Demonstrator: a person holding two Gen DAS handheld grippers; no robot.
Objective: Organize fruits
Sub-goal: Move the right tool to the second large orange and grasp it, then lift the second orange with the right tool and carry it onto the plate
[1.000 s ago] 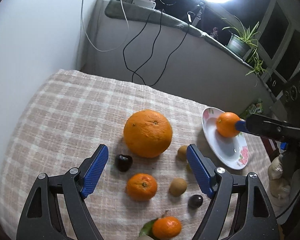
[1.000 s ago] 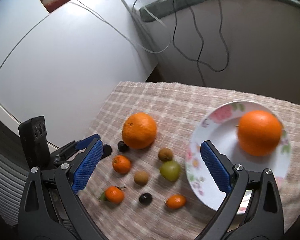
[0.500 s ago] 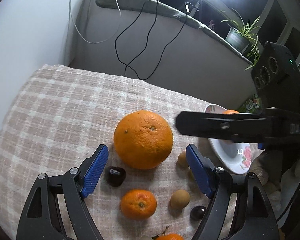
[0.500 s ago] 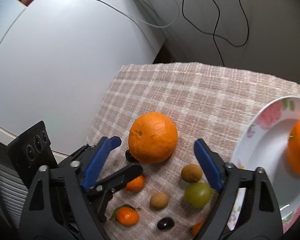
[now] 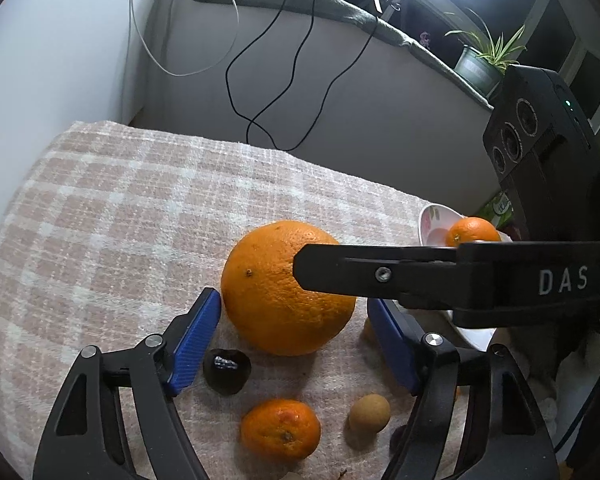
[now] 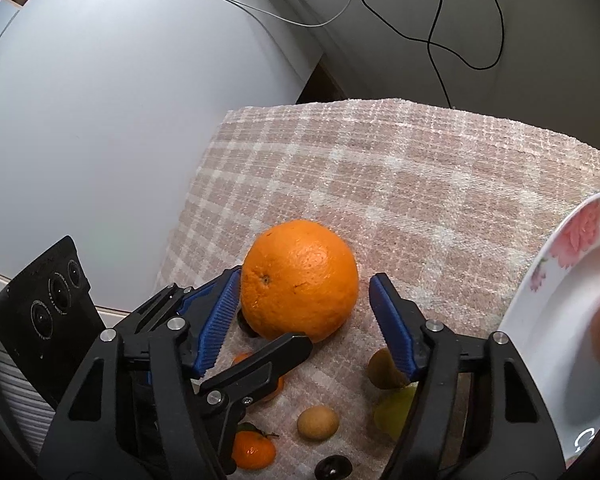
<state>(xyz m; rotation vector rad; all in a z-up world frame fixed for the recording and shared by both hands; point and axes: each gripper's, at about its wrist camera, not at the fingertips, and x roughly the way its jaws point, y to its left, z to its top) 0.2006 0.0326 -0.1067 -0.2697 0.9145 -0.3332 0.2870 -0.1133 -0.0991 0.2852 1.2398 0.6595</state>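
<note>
Both grippers converge on the same fruit: the large orange (image 5: pixel 288 288), which sits on the checked tablecloth (image 5: pixel 132 208) at the centre of the left wrist view and just below centre in the right wrist view.

The left gripper (image 5: pixel 296 338) frames the orange from the bottom of its frame. Its jaws are closing; the left blue pad sits just beside the peel, perhaps touching it, while the right pad is apart from the fruit, so nothing is clamped. The right gripper (image 6: pixel 306 326) also has its jaws closing around the orange; its left pad looks to be at the skin, its right pad clear of it, with cloth showing between. One black finger of the right gripper crosses the left wrist view from the right edge, its tip over the upper right of the orange.

The floral plate (image 6: pixel 556 312) lies at the right edge of the right wrist view, already holding a smaller orange (image 5: pixel 474 232). Left on the cloth, low in the frames, are a mandarin (image 5: pixel 280 428), a dark cherry-like fruit (image 5: pixel 226 366), a small brown round fruit (image 5: pixel 370 414), a leafy mandarin (image 6: pixel 254 450) and a green fruit (image 6: pixel 396 412), half hidden.

The step in hand seems to be grasping the large orange for the plate. Next, one gripper should probably finish closing squarely across the fruit's widest part while the other backs away, since two sets of fingers crowd one round, rollable fruit.
</note>
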